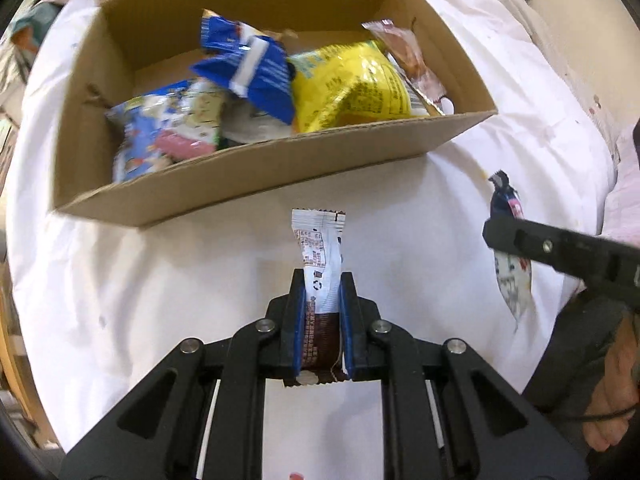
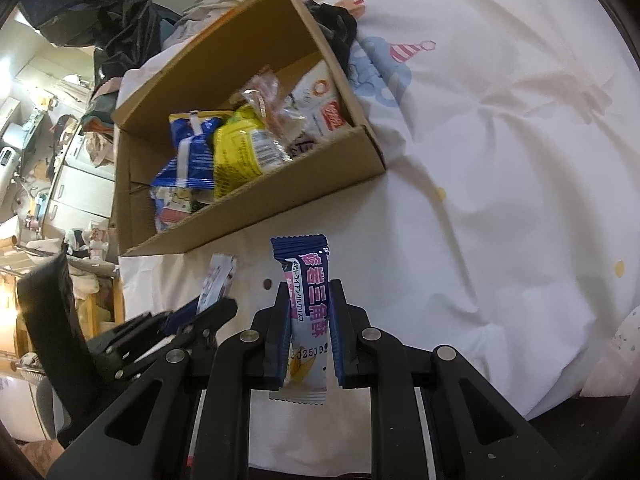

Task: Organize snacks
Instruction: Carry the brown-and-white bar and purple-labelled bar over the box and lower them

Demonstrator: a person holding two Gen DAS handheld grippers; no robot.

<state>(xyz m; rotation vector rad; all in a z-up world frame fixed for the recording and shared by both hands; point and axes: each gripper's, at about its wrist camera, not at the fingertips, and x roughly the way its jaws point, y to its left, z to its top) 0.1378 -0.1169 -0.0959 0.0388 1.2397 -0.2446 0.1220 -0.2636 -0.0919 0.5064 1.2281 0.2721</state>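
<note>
My left gripper [image 1: 322, 276] is shut on a white and brown snack stick [image 1: 318, 248], held above the white bedsheet just before the cardboard box [image 1: 256, 184]. My right gripper [image 2: 309, 285] is shut on a dark blue and white snack stick [image 2: 307, 280], also short of the box [image 2: 280, 196]. The right gripper shows at the right of the left wrist view [image 1: 560, 252], with its stick [image 1: 510, 200]. The left gripper shows at the lower left of the right wrist view [image 2: 192, 320]. The box holds a blue packet [image 1: 248, 68], a yellow packet [image 1: 352, 84] and other snacks.
The box sits on a white printed sheet [image 2: 500, 160] with folds. A dark garment [image 2: 336, 36] lies behind the box. Cluttered shelves and furniture [image 2: 60, 160] stand past the bed's left edge. A person's hand [image 1: 616, 380] is at the right.
</note>
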